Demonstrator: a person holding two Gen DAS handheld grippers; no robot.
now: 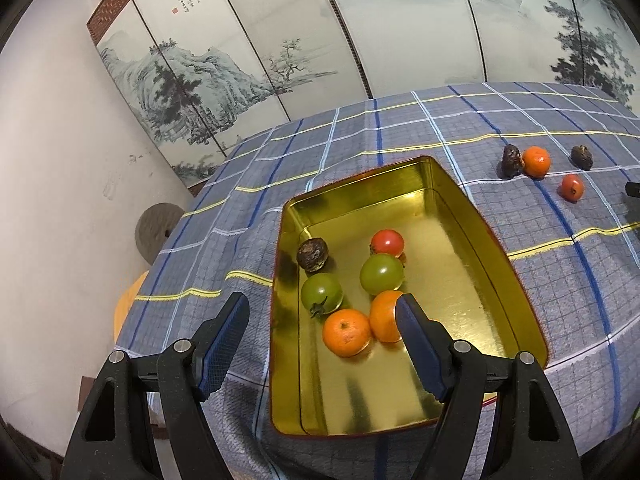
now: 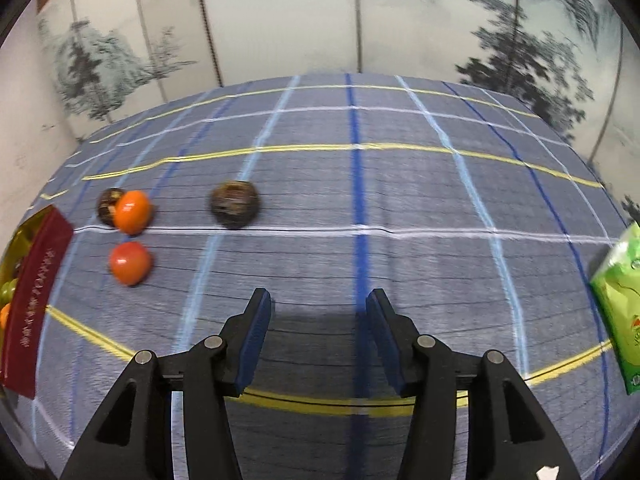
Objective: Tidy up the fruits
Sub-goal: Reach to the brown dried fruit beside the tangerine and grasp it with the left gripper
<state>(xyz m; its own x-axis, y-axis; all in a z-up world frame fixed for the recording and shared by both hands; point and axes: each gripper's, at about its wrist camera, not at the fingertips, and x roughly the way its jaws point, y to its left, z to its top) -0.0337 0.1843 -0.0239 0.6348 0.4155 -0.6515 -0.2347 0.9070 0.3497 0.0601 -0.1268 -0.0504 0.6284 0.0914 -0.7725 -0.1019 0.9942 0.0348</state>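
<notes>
A: On the checked blue cloth point(image 1: 400, 128), one gold tin tray point(image 1: 448, 200). Contents?

B: Six pieces, gathered toward its near left part. One dark wrinkled fruit point(image 1: 312, 255) by the left wall; one red tomato point(image 1: 387, 242); two green tomatoes point(image 1: 381, 273), one of them stalked, side by side; two mandarins point(image 1: 346, 332) nearest the camera, touching each other.

A: Loose stock outside the tray?

B: Four pieces on the cloth, well apart from it. One brown wrinkled fruit point(image 2: 109, 205) touching an orange mandarin point(image 2: 132, 211); one red tomato on the cloth point(image 2: 130, 262) just in front of that pair; one larger brown fruit point(image 2: 234, 204) alone, to their right.

A: Left gripper point(image 1: 322, 316)?

B: Over the near end of the tray, jaws wide, nothing between the pads; its right finger overlaps one mandarin in view, contact not determinable.

A: Right gripper point(image 2: 319, 306)?

B: Above bare cloth, jaws parted moderately, empty. The loose fruit lies ahead and to its left.

A: Other items?

B: One green packet point(image 2: 622, 304) at the right edge; painted folding screen point(image 1: 240, 60) behind the table.
</notes>
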